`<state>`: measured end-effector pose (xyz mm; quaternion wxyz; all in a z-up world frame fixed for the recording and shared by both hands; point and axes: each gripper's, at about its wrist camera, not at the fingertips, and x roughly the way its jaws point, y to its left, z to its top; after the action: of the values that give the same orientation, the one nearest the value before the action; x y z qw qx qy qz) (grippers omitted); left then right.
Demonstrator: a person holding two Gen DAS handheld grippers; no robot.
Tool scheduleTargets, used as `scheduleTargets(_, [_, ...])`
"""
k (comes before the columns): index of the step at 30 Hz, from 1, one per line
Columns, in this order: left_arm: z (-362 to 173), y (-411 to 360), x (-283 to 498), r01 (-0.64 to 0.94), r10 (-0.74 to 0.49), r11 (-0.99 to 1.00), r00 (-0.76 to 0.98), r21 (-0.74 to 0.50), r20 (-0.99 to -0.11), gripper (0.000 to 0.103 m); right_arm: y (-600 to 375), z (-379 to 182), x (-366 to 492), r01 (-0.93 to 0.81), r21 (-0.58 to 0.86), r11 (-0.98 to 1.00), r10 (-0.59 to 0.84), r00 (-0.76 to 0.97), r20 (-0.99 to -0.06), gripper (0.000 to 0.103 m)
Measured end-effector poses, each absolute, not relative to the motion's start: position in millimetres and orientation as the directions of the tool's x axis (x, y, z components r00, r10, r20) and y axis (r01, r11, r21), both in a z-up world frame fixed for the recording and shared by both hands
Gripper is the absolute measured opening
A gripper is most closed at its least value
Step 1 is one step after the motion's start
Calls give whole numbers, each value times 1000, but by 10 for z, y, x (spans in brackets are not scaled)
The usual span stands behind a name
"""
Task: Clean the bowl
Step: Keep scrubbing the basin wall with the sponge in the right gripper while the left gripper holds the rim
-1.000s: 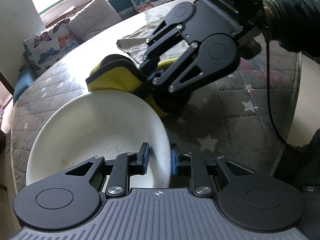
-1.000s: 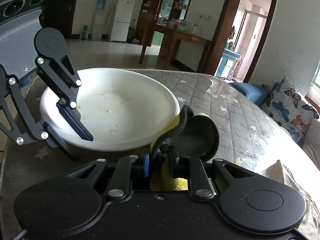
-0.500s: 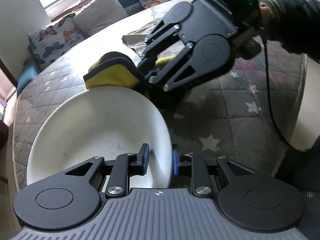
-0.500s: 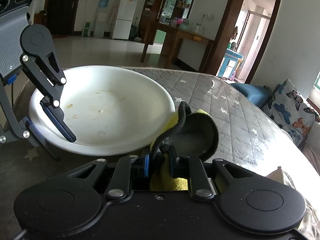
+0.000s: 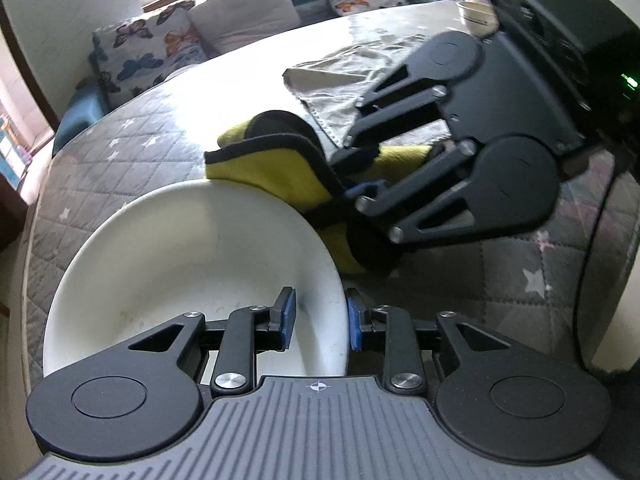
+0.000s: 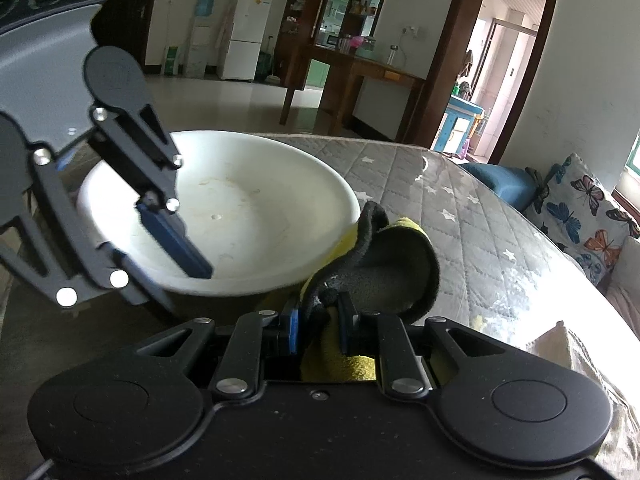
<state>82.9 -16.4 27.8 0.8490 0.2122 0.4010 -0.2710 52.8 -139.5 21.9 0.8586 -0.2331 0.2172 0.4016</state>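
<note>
Though hidden in the right view, bowl rim between the opening left gripper; right gripper clamped on cloth.

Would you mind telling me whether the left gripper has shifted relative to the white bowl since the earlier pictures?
Yes. In the right wrist view, the left gripper has moved rightward and further in over the white bowl, its rim between the opening jaws.

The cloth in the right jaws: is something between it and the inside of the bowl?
Nothing visible blocks it. The cloth sits just outside the bowl, by its rim; the left gripper straddles another part of the rim.
</note>
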Motion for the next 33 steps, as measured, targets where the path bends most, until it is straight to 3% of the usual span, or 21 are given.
scheduleTargets(33, [258,24,559,776,-368,609,460,164,-808,24,-1410,232,491,-814,-231,533,613,560,-557,20])
